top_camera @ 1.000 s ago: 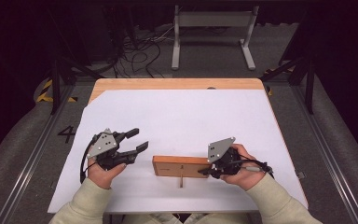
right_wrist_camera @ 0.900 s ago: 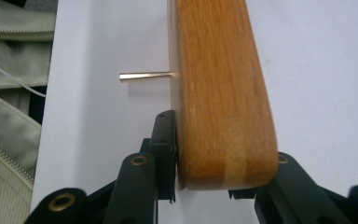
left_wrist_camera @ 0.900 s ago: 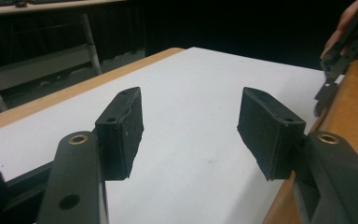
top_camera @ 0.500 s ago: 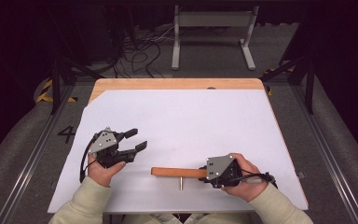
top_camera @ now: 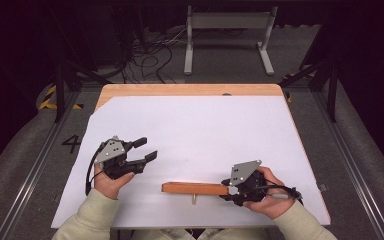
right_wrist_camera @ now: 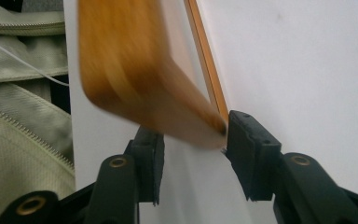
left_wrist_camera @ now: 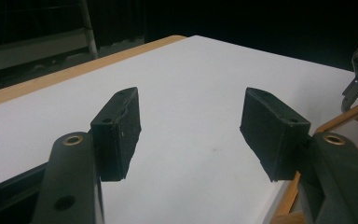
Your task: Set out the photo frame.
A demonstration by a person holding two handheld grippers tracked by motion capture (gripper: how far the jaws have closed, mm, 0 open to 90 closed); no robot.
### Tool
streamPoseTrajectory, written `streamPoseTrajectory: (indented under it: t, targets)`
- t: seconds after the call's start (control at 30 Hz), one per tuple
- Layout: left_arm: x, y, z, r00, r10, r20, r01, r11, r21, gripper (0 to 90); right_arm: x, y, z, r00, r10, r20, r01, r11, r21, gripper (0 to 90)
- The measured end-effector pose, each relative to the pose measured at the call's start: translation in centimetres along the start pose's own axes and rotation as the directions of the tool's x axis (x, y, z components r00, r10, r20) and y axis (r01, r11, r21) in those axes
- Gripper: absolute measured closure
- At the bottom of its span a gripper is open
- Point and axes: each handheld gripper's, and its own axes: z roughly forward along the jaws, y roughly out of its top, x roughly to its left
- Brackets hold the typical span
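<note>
Right gripper (top_camera: 228, 189): fingers part-open and have just been opening; the end of the long orange-brown wooden block (top_camera: 195, 188) sits between them, one corner against a finger, not clamped.
Left gripper (top_camera: 146, 149): fingers wide apart, holding nothing, above the white sheet-covered surface (top_camera: 205, 130).
Block: lies near the front edge, just beside the right hand (top_camera: 270, 195).
Change: the block showed its broad face a second ago, now a thin edge; the right hand sits lower.
Around: a thin peg (top_camera: 194, 199) under the block.
</note>
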Motion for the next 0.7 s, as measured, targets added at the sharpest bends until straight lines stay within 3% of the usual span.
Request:
streamPoseTrajectory:
  t: [0.17, 0.37, 0.7]
  targets:
    - [0.1, -0.1, 0.1, 1.0000, -0.006, -0.004, 0.006, 1.0000, 0.002, 38.3, -0.4, -1.2, -0.2, 0.9980, 0.062, -0.015, -0.061, 0.998, 0.034, 69.7]
    - [0.3, -0.1, 0.3, 0.9999, -0.011, -0.008, 0.011, 0.9999, 0.008, 38.9, -0.2, -1.9, 0.7, 0.9942, 0.080, -0.072, -0.074, 0.994, 0.079, 90.0]
    - [0.4, -0.2, 0.3, 0.9998, -0.016, -0.011, 0.016, 0.9997, 0.016, 39.0, -0.3, -2.3, 2.7, 0.9779, 0.131, -0.163, -0.123, 0.991, 0.057, 90.0]
